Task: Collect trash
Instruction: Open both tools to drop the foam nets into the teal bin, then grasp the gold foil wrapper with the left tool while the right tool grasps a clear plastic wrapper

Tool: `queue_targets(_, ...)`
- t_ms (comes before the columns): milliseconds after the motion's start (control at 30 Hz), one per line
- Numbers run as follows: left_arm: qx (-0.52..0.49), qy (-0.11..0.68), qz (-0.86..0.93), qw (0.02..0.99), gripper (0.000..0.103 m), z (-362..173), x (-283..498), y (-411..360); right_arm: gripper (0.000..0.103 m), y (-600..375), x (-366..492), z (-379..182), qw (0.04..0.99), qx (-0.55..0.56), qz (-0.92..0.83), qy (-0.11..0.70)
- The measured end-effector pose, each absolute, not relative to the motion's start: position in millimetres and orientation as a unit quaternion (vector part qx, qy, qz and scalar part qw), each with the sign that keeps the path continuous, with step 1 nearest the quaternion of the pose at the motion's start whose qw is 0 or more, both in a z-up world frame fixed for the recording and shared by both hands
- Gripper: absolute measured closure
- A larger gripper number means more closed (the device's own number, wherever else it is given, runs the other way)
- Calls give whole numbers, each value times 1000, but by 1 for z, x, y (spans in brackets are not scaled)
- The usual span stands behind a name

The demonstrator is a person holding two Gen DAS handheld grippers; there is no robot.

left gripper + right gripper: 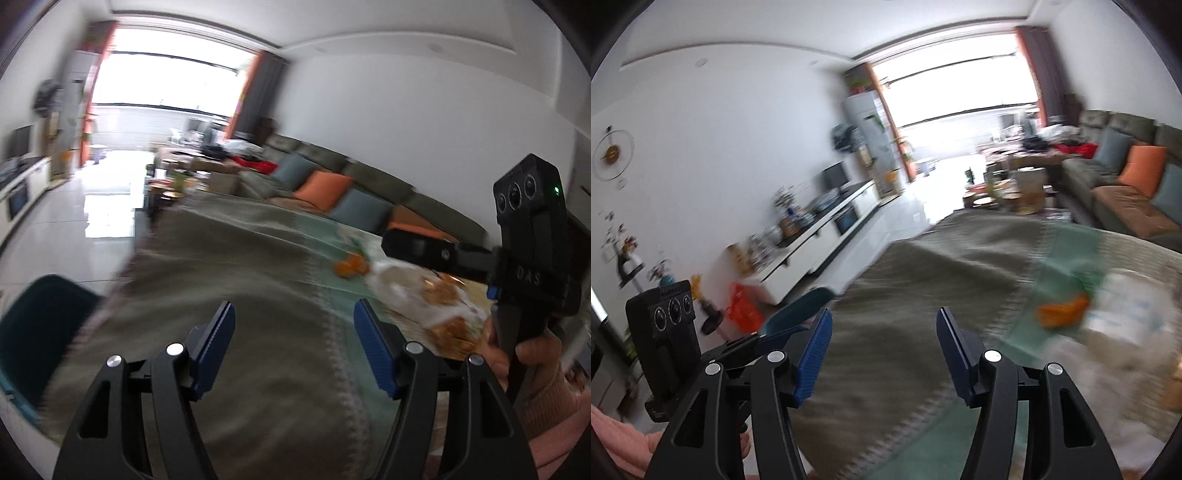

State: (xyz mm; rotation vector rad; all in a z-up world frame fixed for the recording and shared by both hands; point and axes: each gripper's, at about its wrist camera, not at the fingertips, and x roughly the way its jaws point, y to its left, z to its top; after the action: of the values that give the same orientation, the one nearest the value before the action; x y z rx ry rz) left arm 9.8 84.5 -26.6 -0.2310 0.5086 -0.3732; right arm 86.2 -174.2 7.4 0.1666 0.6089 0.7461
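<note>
Both grippers hang over the tablecloth-covered table [258, 277], and neither holds anything. The left gripper [293, 343] has its blue pads spread wide, and so does the right gripper [884, 354], probably readied for a grab. Just beyond, toward the table's right side, lies the trash: orange peel [351, 267] beside a crumpled plastic bag of snack scraps [436, 306], blurred by motion. A teal chair [40, 325] stands at the table's left edge. Farther off, past the table, runs the sofa [332, 177].
</note>
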Motion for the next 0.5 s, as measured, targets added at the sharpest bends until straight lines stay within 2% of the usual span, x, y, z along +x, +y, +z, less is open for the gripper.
queue_targets(500,-57,324,-385,862,33,-62,13,-65,42,-344,56,-15,936,135,145,290)
